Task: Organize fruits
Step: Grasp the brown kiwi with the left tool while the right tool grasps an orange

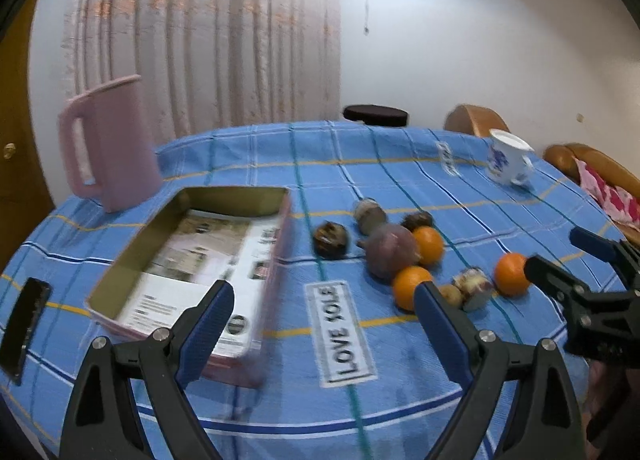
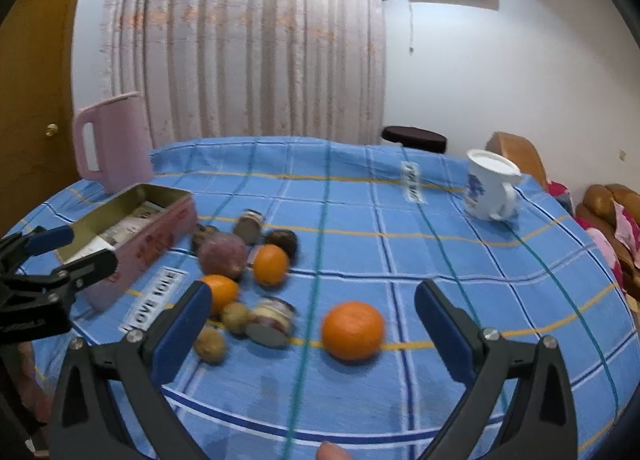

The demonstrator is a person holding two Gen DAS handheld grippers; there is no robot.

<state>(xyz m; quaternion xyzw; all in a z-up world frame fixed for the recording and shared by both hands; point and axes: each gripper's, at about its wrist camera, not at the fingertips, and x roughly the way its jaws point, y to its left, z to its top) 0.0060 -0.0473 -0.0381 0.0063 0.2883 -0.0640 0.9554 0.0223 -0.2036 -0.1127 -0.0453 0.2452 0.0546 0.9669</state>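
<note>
Three oranges lie on the blue checked tablecloth: one (image 2: 353,330) sits apart, just ahead of my open right gripper (image 2: 314,322); two others (image 2: 271,264) (image 2: 220,292) lie in a cluster with a purple-red round fruit (image 2: 223,255), small brown fruits (image 2: 210,344) and small jars (image 2: 270,322). An open pink tin box (image 1: 192,256) with a printed paper inside lies left of the fruit. My left gripper (image 1: 324,316) is open and empty, hovering between the box and the cluster (image 1: 390,256). The right gripper also shows in the left wrist view (image 1: 568,260).
A pink pitcher (image 1: 108,144) stands behind the box. A white and blue mug (image 2: 490,190) stands at the far right. A black phone (image 1: 24,324) lies at the left edge. Brown sofa and a dark stool stand beyond the round table.
</note>
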